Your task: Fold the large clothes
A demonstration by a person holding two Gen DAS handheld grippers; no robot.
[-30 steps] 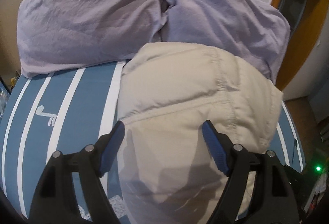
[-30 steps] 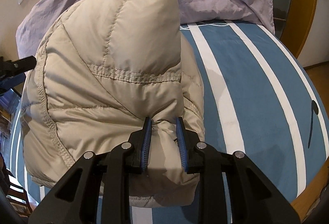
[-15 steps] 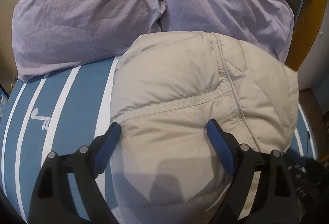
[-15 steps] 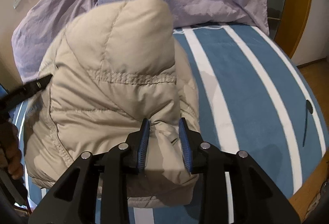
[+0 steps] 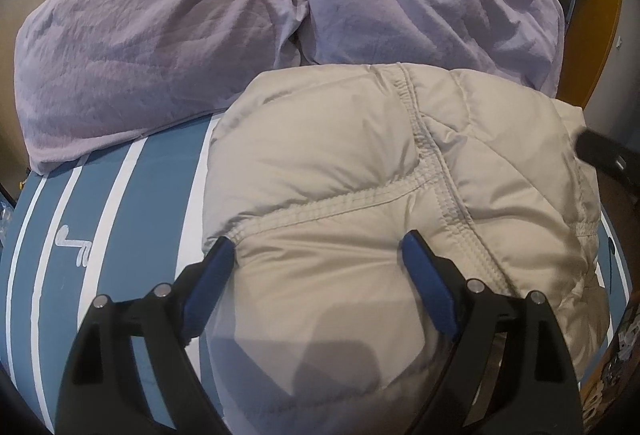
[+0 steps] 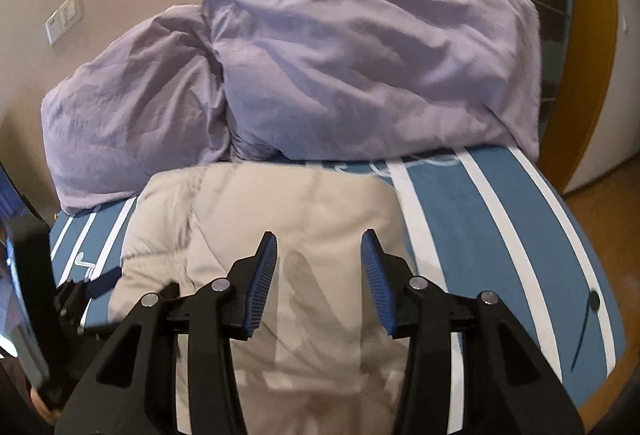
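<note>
Looking down my left gripper (image 5: 316, 251), I see its jaws spread wide over the folded beige jacket (image 5: 360, 175), the padded cloth bulging between the blue pads; I cannot tell whether they press it. My right gripper (image 6: 319, 248) hangs above the jacket (image 6: 280, 203) with its jaws opening and nothing clamped between them. Beyond both sets of jaws, two lilac pillows (image 6: 320, 67) lean against the wall. The striped blue sheet (image 6: 500, 219) shows to the right of the right jaws and left of the left ones.
</note>
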